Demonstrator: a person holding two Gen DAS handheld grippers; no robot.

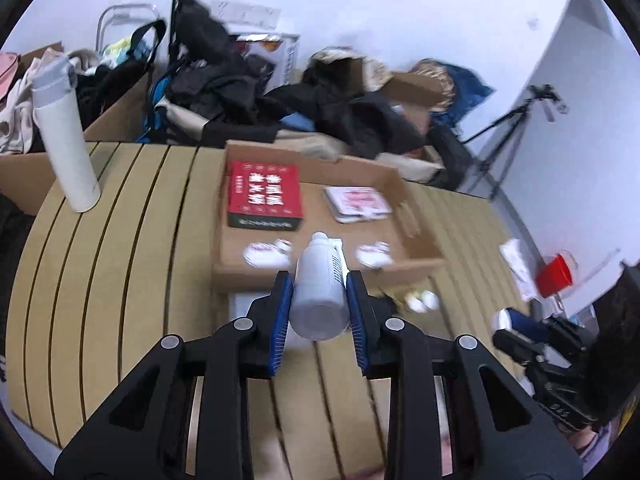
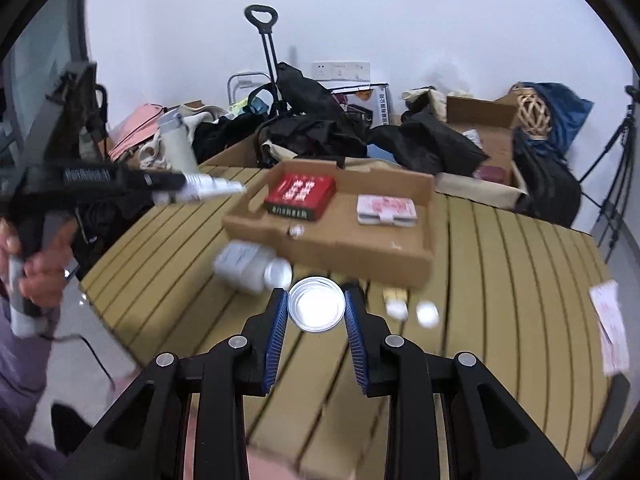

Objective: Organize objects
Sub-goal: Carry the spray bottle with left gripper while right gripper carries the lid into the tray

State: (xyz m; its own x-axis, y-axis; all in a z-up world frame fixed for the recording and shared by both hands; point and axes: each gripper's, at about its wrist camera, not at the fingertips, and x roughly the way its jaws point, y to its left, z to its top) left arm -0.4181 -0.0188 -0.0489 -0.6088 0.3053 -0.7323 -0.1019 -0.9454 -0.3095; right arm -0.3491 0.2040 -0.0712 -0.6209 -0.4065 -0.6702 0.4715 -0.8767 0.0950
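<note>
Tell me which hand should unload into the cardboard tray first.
Left, probably. The left gripper holds the white bottle with its cap over the cardboard tray at the near wall; the right gripper and its round white container look short of that wall.

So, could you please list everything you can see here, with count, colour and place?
slatted table: one, tan, under everything
cardboard tray: one, brown, mid-table
red box: one, red, inside the tray, left
flat packet: one, pink-white, inside the tray, right
tall flask: one, white, upright, table's far left
lying bottle: one, white, on the table before the tray
small blurred items: two, white, before the tray
clothes pile: one, mostly black, behind the table
tripod: one, black, by the wall
left gripper: black, blue pads, shut on held bottle, white
right gripper: same colours, shut on round cap, white
</note>
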